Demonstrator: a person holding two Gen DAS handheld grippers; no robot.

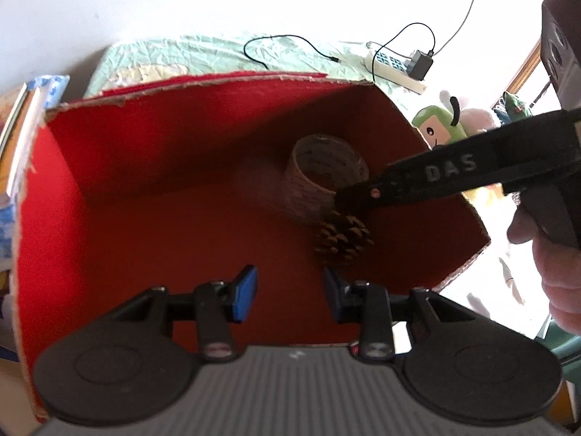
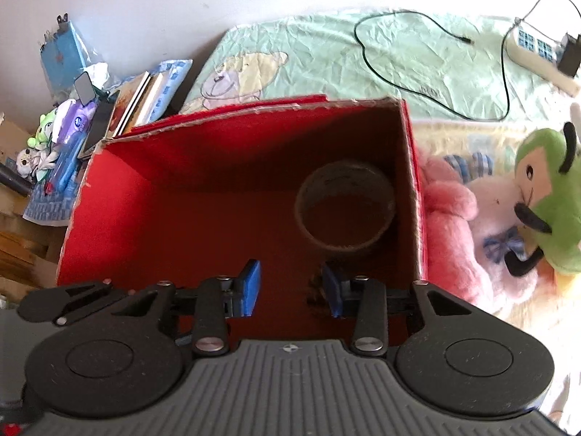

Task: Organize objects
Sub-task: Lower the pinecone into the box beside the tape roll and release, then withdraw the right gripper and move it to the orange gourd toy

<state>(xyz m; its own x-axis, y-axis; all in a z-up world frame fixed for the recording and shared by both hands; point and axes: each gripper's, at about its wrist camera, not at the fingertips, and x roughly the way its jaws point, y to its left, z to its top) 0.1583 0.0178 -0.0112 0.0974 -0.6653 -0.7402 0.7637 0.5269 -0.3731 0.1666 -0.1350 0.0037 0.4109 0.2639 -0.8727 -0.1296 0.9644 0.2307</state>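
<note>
Blue-padded fingers of the left gripper (image 1: 290, 294) stand wide apart with nothing between them, poised over the near part of a red box (image 1: 152, 167). On the red floor just ahead of them lies a pine cone (image 1: 343, 238), and touching its far side sits a roll of tape (image 1: 323, 178), resting on the box floor toward the right wall with its opening facing up and slightly tilted toward the camera.

From the right, the right gripper (image 2: 290, 290) reaches into the box; in the left wrist view its black arm ends just above the pine cone. Its own camera shows the jaws parted and empty, with a dark scaly shape behind the right pad that is probably the pine cone, though shadow makes that hard to confirm. A hand (image 1: 555, 265) grips that tool's handle at the frame's right edge.

The box has rough torn cardboard edges and stands on a bed covered by a creased pale green sheet (image 2: 399, 61) with a cartoon bear print. A black cable (image 2: 381, 69) loops across the sheet toward a white power strip (image 2: 533, 51) with a black adapter plugged in. Right of the box lie a pink plush toy (image 2: 450, 218) and a green plush toy (image 2: 552, 196). Left of it, books (image 2: 141, 98) and small clutter are stacked against a plain white wall (image 2: 181, 0).
</note>
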